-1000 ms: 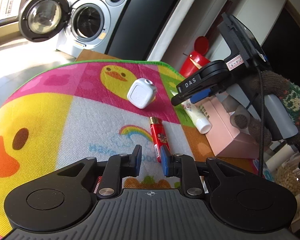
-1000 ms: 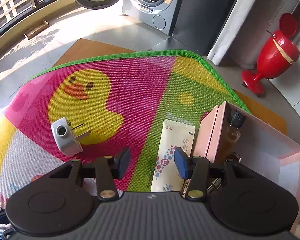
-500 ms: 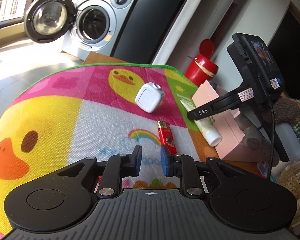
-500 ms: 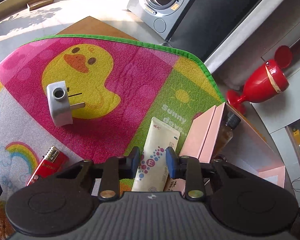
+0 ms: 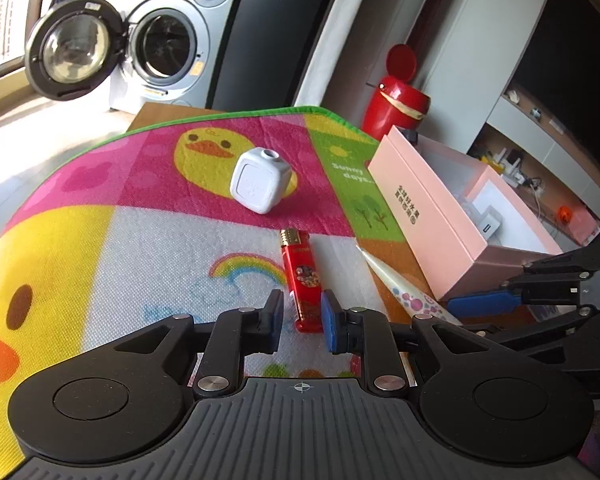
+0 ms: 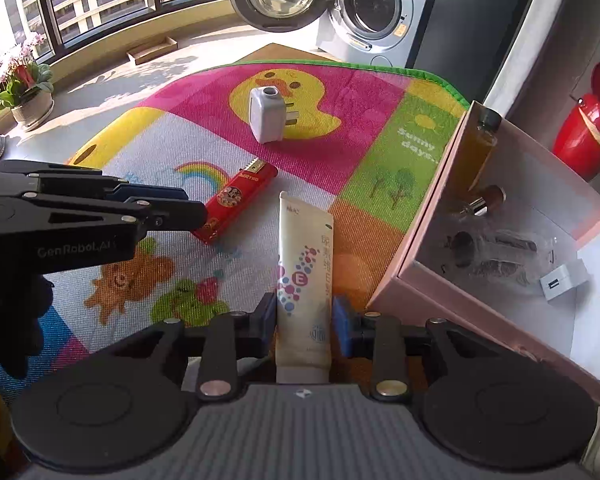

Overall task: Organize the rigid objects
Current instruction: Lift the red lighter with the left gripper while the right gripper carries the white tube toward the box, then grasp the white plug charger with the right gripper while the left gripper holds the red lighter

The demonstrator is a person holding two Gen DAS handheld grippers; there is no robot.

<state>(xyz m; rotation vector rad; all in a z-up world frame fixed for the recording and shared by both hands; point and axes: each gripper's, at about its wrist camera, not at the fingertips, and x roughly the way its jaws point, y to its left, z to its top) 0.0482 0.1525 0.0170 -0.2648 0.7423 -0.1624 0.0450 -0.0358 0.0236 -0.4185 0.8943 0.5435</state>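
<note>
A red lighter lies on the colourful play mat; its near end sits between the open fingers of my left gripper, which do not clamp it. It also shows in the right wrist view. A white cream tube lies flat between the fingers of my right gripper, which stand close along its sides. A white plug adapter rests farther back on the mat, also in the right wrist view. The open pink box stands at the right.
The box holds an amber bottle, a small metal-capped vial and a white USB charger. A red bin and a washing machine with open door stand beyond the mat. A potted plant stands far left.
My right gripper dropped low onto the mat and now straddles the cream tube. My left gripper moved forward, bringing the lighter's end between its fingers.
</note>
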